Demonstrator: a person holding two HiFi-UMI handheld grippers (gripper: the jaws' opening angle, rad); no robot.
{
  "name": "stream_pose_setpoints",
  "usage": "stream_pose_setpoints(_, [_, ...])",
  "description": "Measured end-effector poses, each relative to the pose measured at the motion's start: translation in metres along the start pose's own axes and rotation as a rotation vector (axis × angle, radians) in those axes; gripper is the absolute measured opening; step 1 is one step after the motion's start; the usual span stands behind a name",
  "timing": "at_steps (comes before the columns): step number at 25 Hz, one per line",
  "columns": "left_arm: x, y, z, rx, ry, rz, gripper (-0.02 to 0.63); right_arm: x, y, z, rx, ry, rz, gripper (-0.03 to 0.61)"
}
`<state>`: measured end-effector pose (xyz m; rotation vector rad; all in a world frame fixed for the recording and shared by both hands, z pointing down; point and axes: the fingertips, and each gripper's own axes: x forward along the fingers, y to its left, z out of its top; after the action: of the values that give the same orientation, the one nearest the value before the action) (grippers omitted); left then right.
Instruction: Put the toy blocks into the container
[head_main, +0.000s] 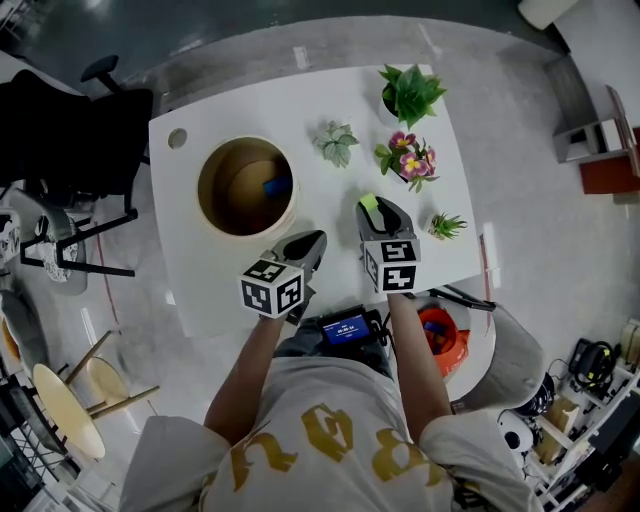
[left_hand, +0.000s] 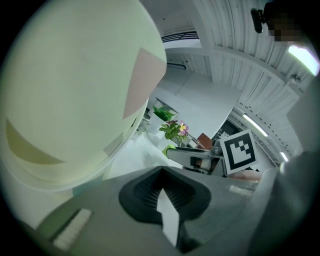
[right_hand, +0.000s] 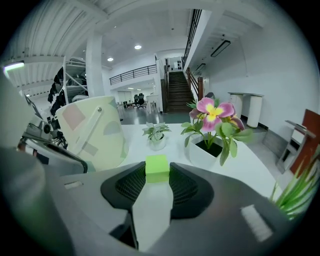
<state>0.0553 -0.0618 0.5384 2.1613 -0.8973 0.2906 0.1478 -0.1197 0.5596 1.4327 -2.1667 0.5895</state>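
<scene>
The green block (right_hand: 157, 168) looks matt, the black fingers (right_hand: 128, 187) ribbed.

The container (left_hand: 75, 90) runs past the left gripper view's edge.

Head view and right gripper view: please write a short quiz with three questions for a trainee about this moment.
1. True or false: the right gripper is shut on the green block.
2. What lies inside the container?
A. a blue block
B. a flower pot
C. nothing
3. How many potted plants stand on the table?

Key: 1 true; 2 A; 3 four.
</scene>
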Motion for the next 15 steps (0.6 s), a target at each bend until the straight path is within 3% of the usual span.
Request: stream_pose_setpoints(15, [-0.023,-0.013,0.026,0.054,-0.059,0.002,0.001,-0.025,0.008,0.013,0.052,-0.046,-0.03,0.17])
